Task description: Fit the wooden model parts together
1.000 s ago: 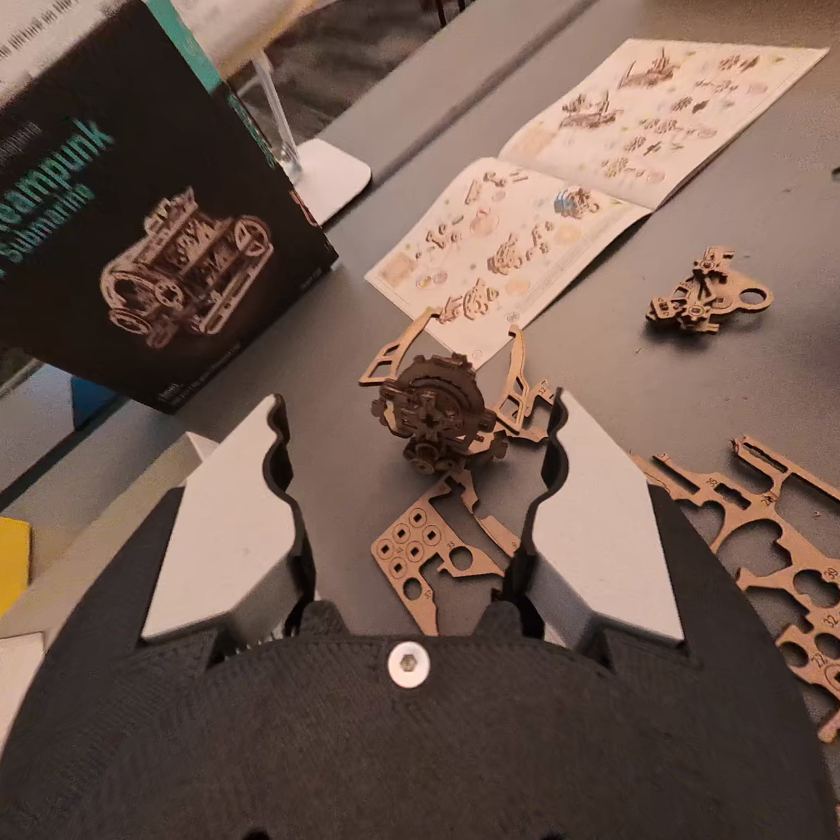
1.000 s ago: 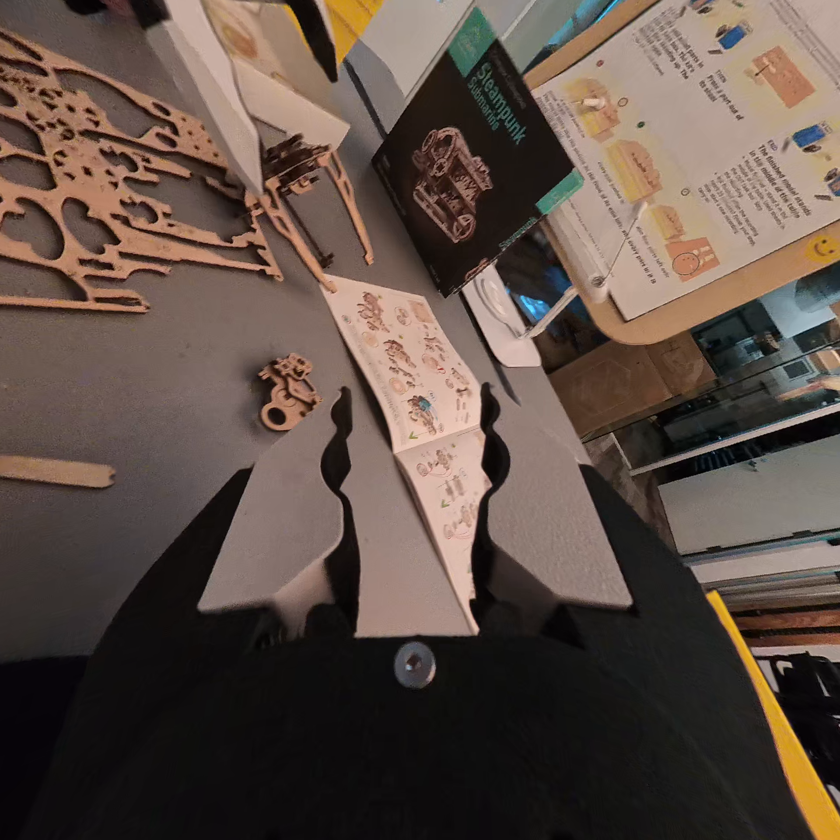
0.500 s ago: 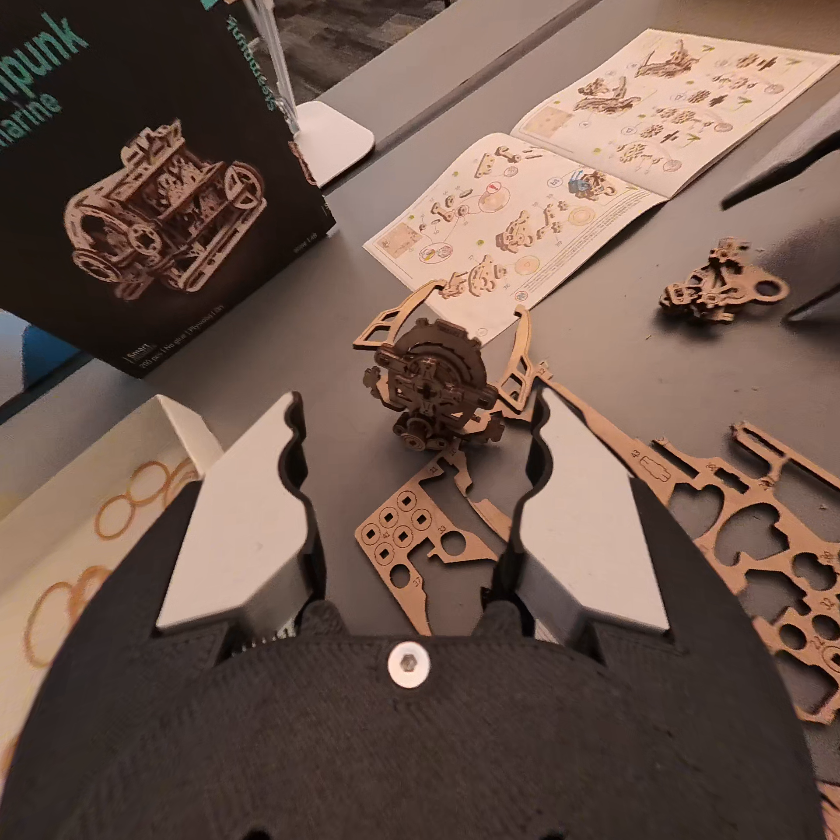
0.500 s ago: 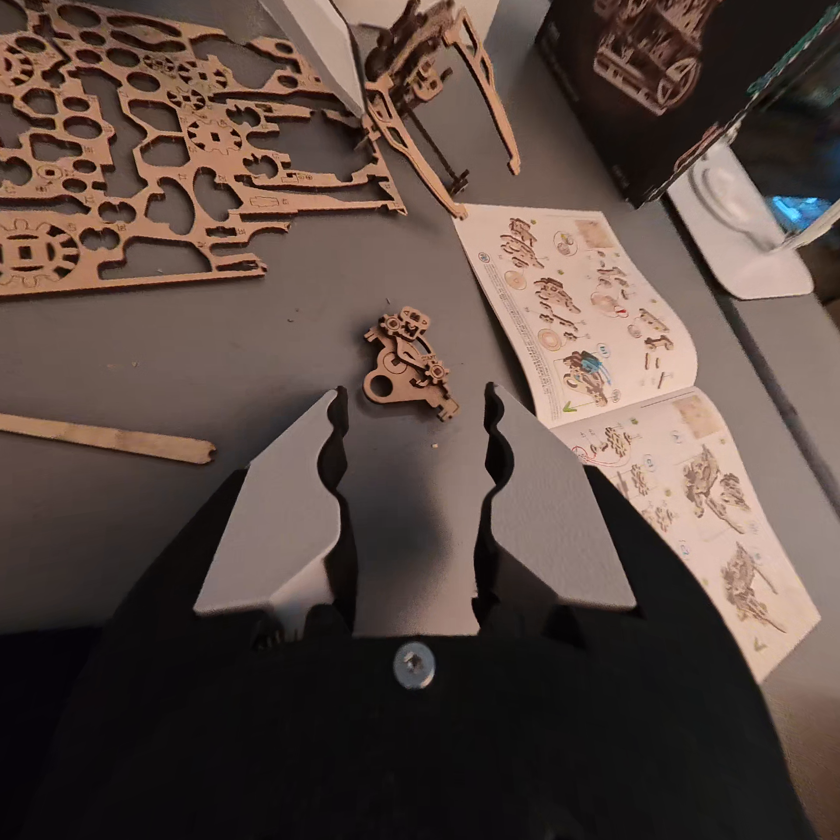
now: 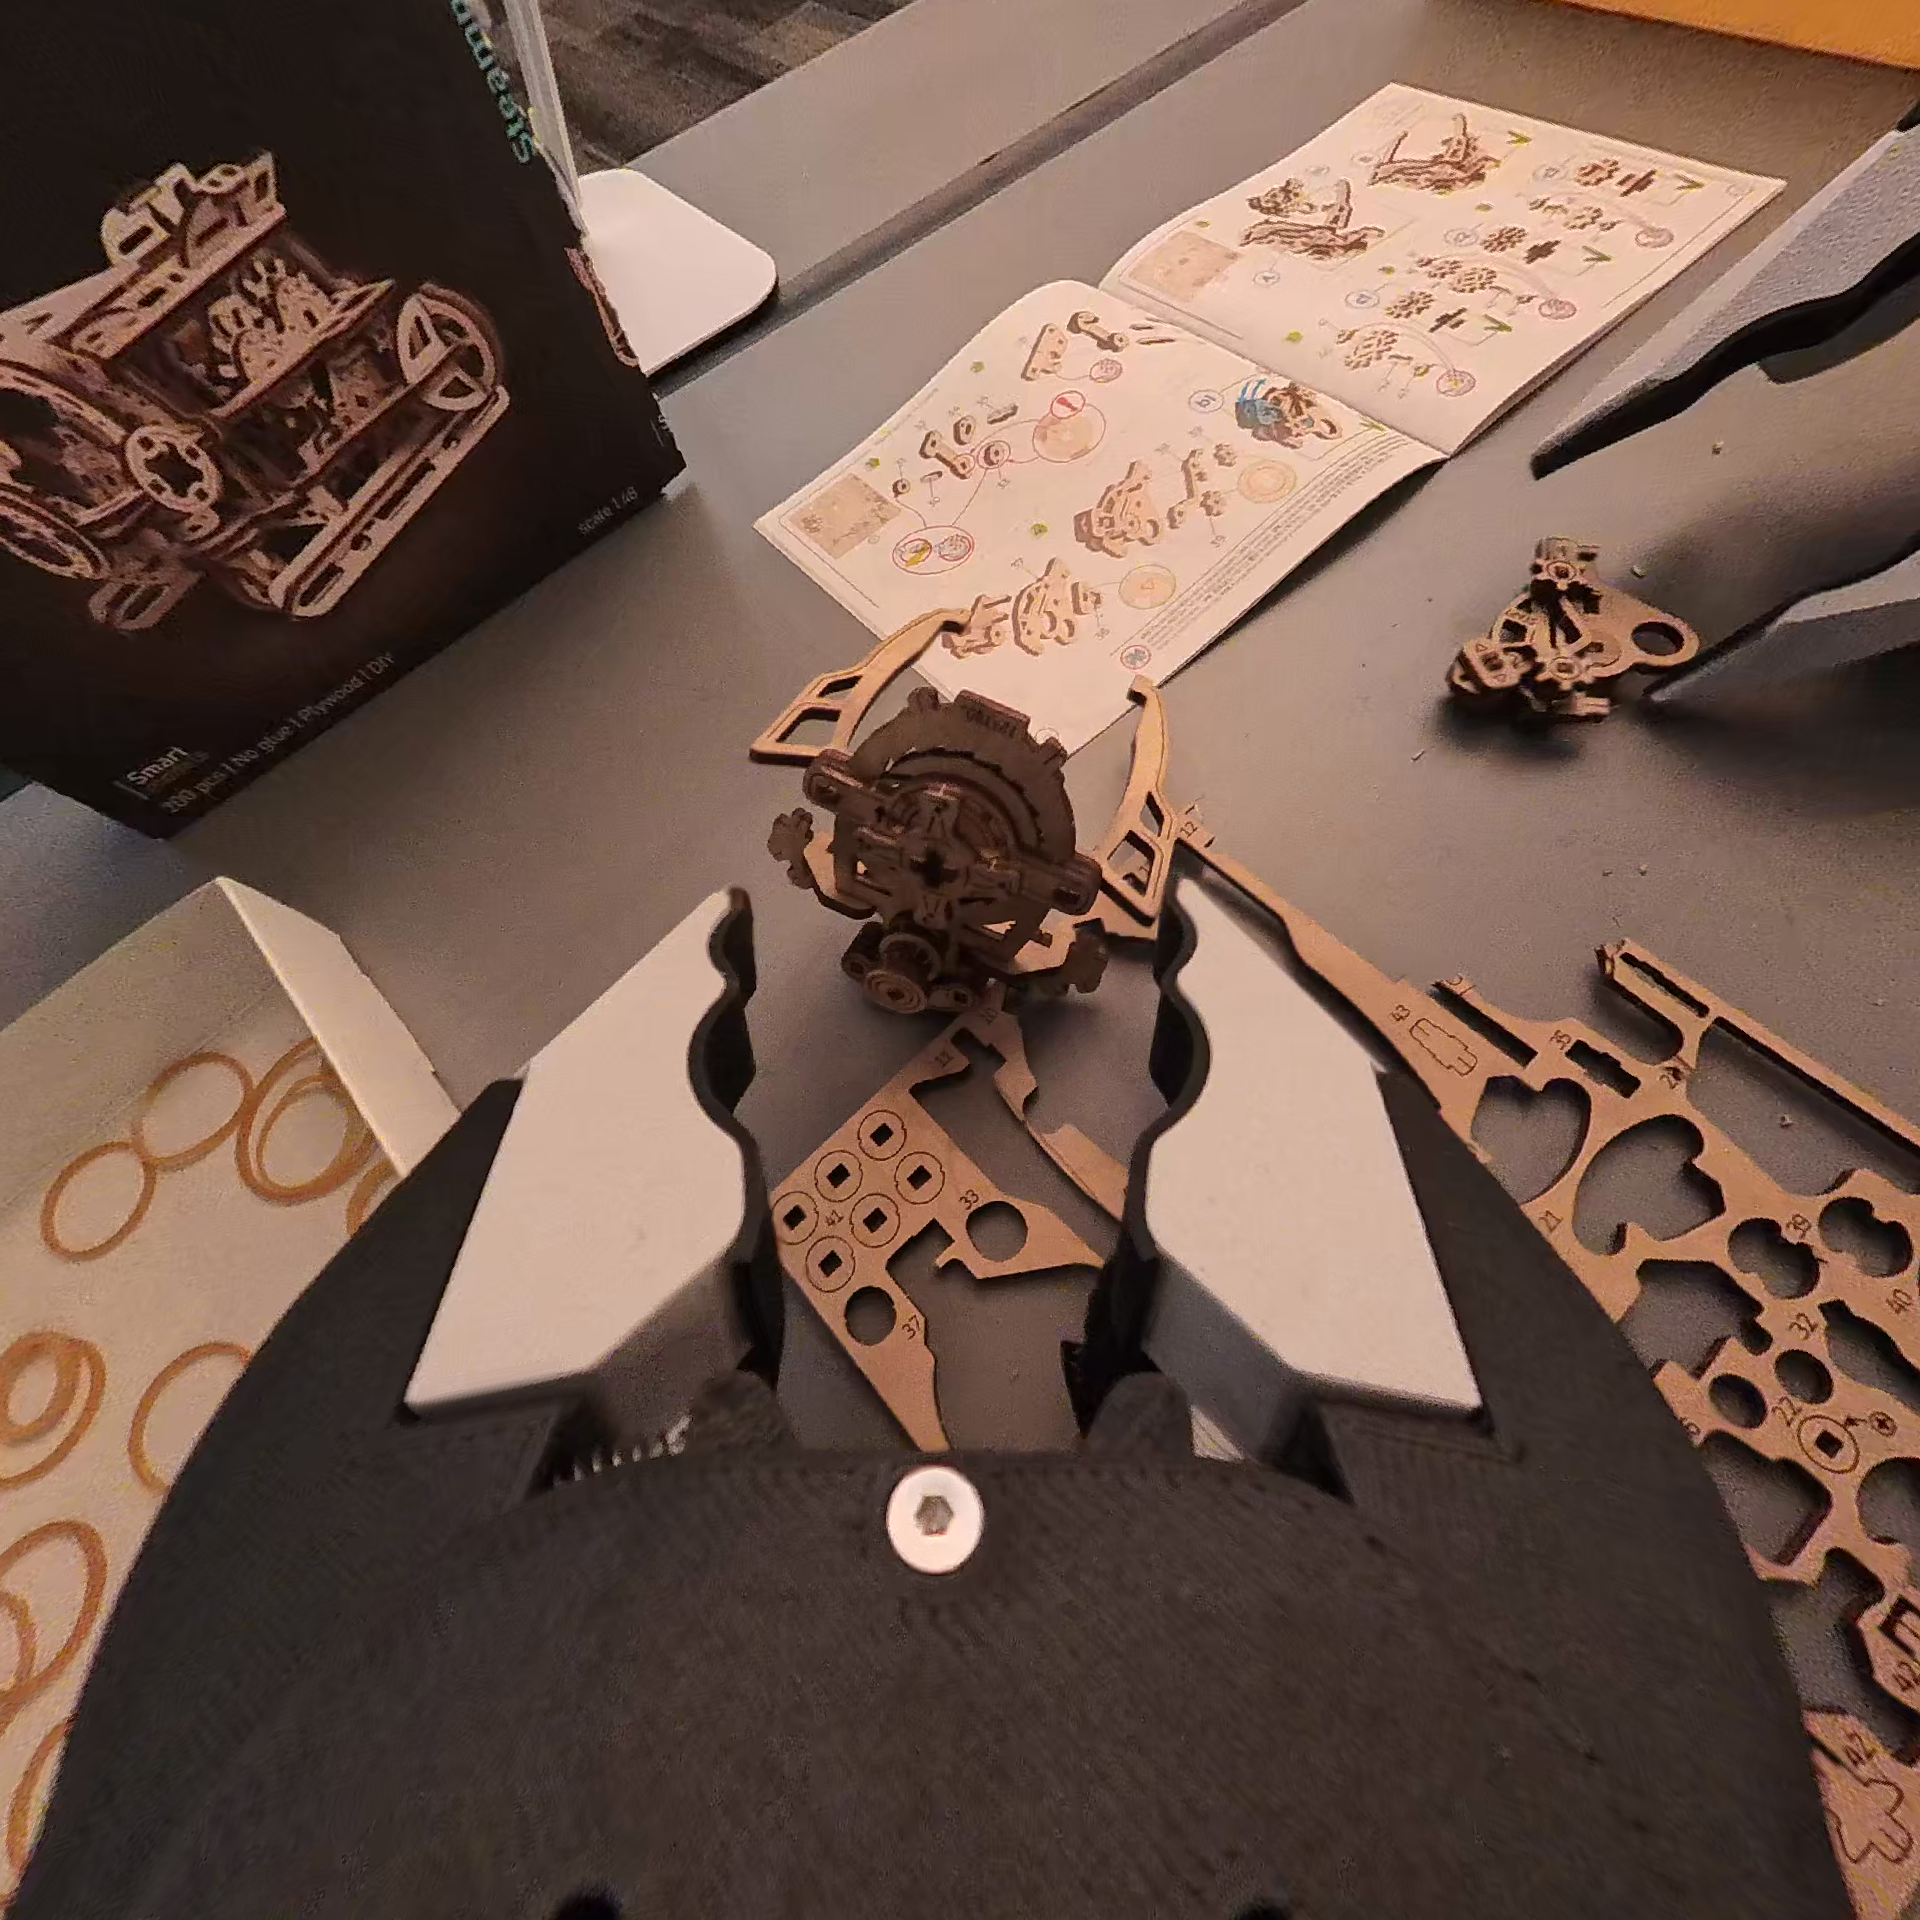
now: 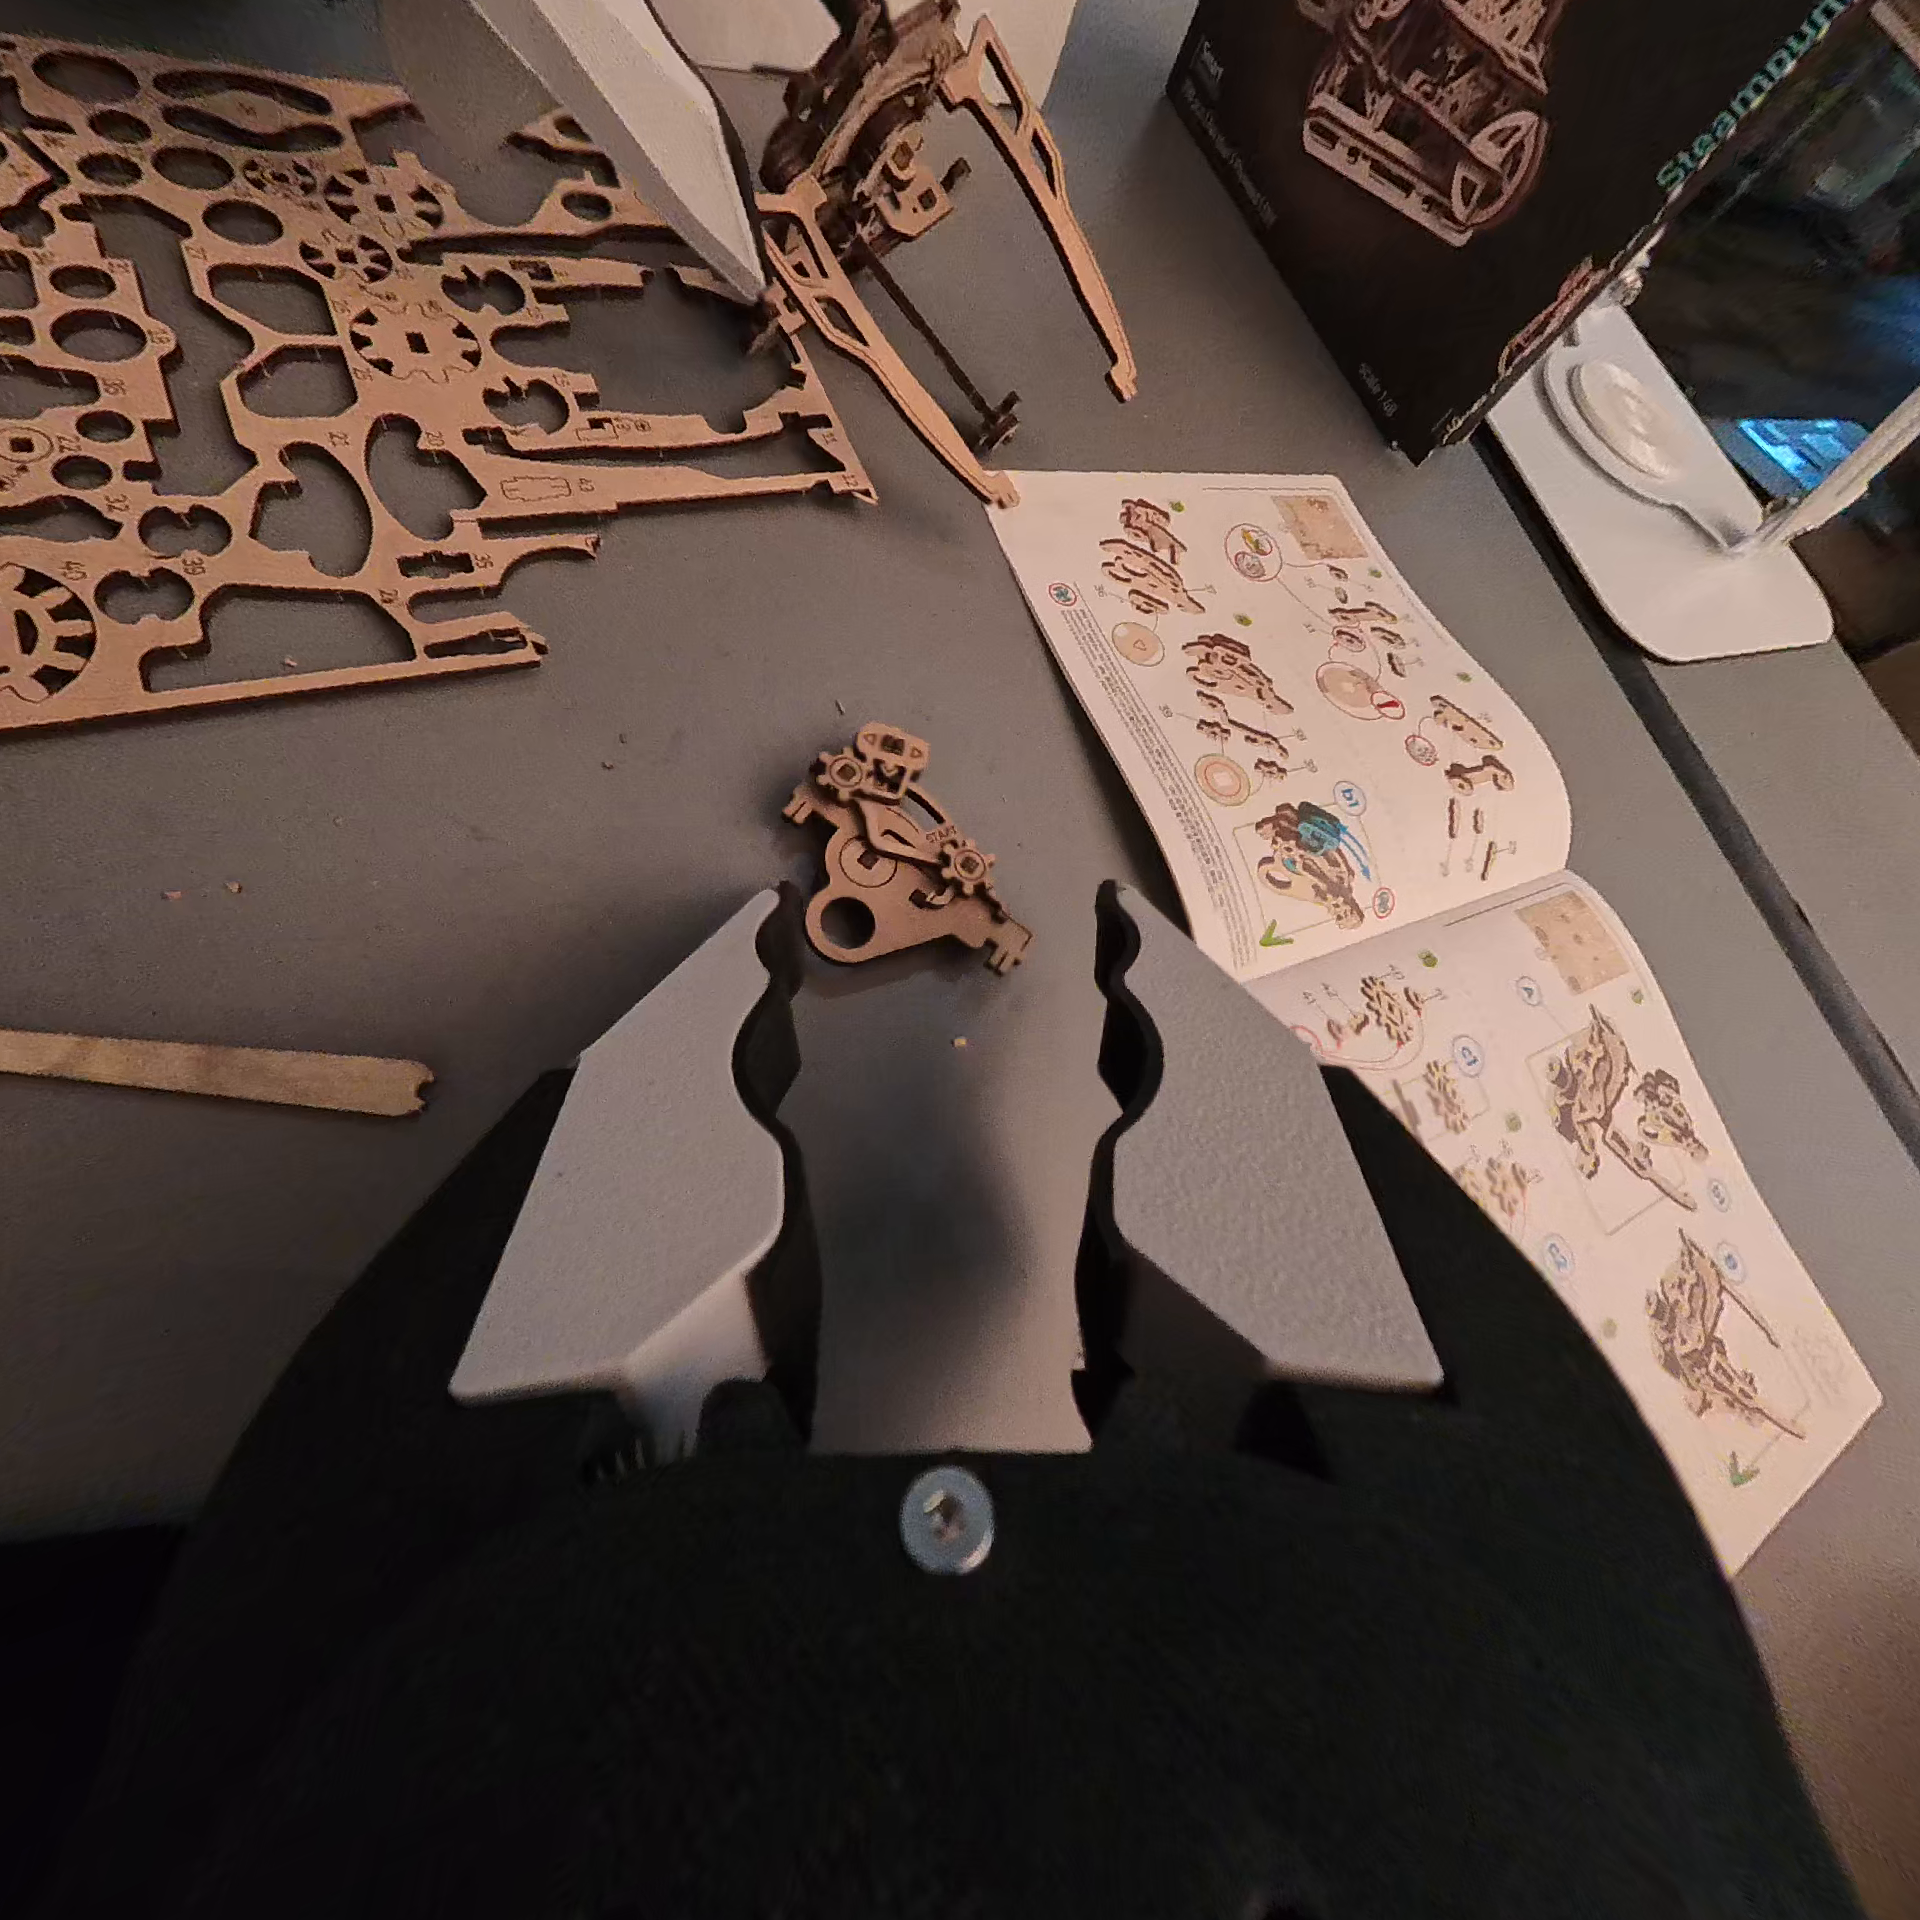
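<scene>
A partly built wooden model (image 5: 940,862) with a round geared face and two curved side arms stands on the grey table (image 5: 1351,831). It also shows in the right wrist view (image 6: 883,197). My left gripper (image 5: 956,914) is open and empty, just short of the model. A small flat wooden gear sub-assembly (image 6: 899,862) lies on the table; it also shows in the left wrist view (image 5: 1558,644). My right gripper (image 6: 940,904) is open and empty, its fingertips on either side of that sub-assembly's near end.
A punched-out plywood sheet (image 6: 260,395) lies beside the model, with an offcut (image 5: 914,1205) under my left gripper. An open instruction booklet (image 6: 1403,883), the dark product box (image 5: 260,416), a white tray of rubber bands (image 5: 135,1247), a wooden strip (image 6: 208,1070) and a white stand base (image 6: 1662,520) surround the work area.
My right gripper has swung from the booklet to the small gear sub-assembly and closed in on it. My left gripper has moved nearer the model. Both stay open.
</scene>
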### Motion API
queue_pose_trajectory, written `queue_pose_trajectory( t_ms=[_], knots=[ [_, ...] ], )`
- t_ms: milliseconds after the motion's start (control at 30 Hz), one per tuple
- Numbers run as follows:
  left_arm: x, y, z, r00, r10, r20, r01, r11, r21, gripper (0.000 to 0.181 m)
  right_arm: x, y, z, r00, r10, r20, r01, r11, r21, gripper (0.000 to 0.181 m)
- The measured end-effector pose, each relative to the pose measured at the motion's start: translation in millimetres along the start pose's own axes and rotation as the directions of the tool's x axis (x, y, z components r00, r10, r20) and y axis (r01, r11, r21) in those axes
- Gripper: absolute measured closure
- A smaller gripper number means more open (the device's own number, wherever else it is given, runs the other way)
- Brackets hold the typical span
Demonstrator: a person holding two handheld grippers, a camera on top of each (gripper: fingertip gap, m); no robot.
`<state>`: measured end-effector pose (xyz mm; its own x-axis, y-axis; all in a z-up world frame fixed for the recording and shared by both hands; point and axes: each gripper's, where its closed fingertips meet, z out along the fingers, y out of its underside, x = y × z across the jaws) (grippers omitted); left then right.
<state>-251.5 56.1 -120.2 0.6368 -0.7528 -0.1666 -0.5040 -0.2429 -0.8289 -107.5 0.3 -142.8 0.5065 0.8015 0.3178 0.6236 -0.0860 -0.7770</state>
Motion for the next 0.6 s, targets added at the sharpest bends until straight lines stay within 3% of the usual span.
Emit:
queue_pose_trajectory(
  t_ms=[300,600],
  knots=[
    [-1,1,-2,1.000,-0.012,-0.010,0.012,1.000,0.006,0.105,-3,4,3,0.994,0.070,0.090,-0.067,0.997,-0.032,0.132],
    [-1,-24,-17,1.000,-0.020,0.000,0.019,0.993,0.116,0.101,-8,5,9,0.963,0.161,0.217,-0.151,0.987,-0.062,0.134]
  ],
)
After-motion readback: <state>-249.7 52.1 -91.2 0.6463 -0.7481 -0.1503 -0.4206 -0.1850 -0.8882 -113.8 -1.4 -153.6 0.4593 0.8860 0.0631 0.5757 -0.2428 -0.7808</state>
